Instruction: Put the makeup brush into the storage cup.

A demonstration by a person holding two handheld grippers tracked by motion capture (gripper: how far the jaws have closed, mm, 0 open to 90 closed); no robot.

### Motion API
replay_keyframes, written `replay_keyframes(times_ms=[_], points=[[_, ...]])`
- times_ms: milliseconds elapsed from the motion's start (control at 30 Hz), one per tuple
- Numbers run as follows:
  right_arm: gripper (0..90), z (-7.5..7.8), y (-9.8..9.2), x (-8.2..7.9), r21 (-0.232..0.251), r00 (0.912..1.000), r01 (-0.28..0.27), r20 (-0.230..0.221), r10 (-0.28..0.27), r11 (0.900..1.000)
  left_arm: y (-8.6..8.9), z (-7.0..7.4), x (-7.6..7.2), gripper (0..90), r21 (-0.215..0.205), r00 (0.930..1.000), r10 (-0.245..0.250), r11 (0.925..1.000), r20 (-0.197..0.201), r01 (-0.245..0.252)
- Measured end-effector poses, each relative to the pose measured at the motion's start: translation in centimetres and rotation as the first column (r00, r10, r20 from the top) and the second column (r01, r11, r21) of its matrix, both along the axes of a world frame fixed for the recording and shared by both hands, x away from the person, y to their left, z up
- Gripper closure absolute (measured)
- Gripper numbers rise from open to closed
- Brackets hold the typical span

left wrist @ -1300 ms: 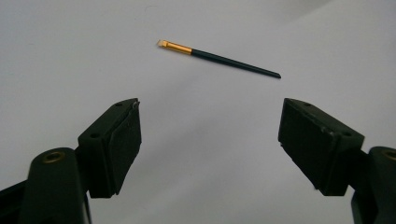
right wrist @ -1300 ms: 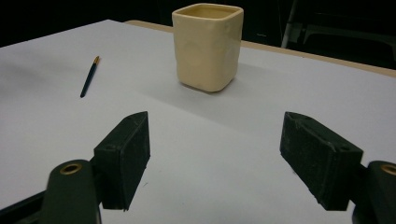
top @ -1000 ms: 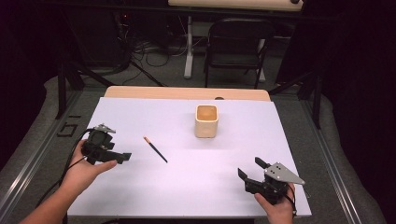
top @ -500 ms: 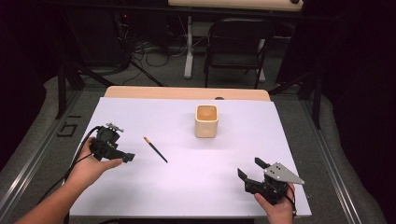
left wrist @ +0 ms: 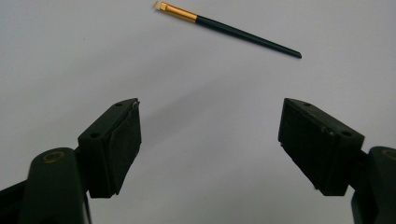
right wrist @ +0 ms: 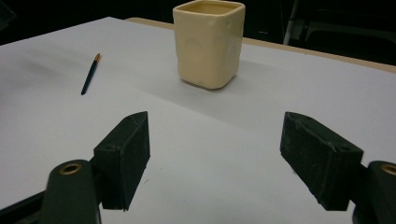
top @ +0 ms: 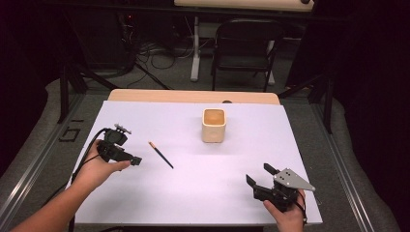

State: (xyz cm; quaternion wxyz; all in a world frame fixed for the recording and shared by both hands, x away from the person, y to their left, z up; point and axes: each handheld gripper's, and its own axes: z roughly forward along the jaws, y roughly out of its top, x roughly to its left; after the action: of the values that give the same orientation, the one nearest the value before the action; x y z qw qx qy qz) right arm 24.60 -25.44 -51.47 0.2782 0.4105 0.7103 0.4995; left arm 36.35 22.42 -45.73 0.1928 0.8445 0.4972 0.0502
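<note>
High view: I am bringing the left hand-held gripper [top: 136,161], jaws spread, toward the brush [top: 160,154] lying at its 3 o'clock on the worktop [top: 193,193].

Left gripper view: the brush [left wrist: 227,29] is lying at 12 o'clock; closing early would likely flick it away.

Right gripper view: the right hand-held gripper [right wrist: 215,154] is hanging spread, cup [right wrist: 208,43] at 12 o'clock.

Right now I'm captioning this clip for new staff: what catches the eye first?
A cream square cup stands alone at the middle of the white table. Left of it lies a thin black paintbrush, with the open left gripper close beside it, not touching.
</note>
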Motion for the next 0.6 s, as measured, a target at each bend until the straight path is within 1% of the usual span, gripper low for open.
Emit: replay_keyframes(times_ms=[67,167,233,300,433,600], points=[[24.3,0.0,0.0,0.0,-0.001,1.0,-0.001,0.0,0.001,1.0,0.0,-0.1,0.2,22.3,0.002,0.9999,0.006,1.0,-0.008,-0.006],[24.3,0.0,0.0,0.0,-0.001,1.0,-0.001,0.002,0.001,1.0,-0.1,-0.2,0.5,23.1,0.015,0.9997,0.014,0.9998,-0.022,-0.013],[24.3,0.0,0.0,0.0,-0.004,1.0,-0.003,0.001,0.003,1.0,-0.1,-0.2,0.8,23.2,0.031,0.9993,0.012,0.9994,-0.034,-0.011],[24.3,0.0,0.0,0.0,-0.002,1.0,-0.001,-0.004,0.001,1.0,-0.2,-0.3,1.0,23.2,0.038,0.9991,0.013,0.9992,-0.041,-0.012],[24.3,0.0,0.0,0.0,-0.001,1.0,-0.002,0.001,0.002,1.0,-0.4,-0.5,1.3,23.2,0.049,0.9977,0.015,0.9987,-0.066,-0.012],[24.3,0.0,0.0,0.0,-0.002,1.0,-0.004,0.0,0.004,1.0,-0.7,-0.8,1.6,23.2,0.048,0.9951,0.015,0.9988,-0.097,-0.01]])
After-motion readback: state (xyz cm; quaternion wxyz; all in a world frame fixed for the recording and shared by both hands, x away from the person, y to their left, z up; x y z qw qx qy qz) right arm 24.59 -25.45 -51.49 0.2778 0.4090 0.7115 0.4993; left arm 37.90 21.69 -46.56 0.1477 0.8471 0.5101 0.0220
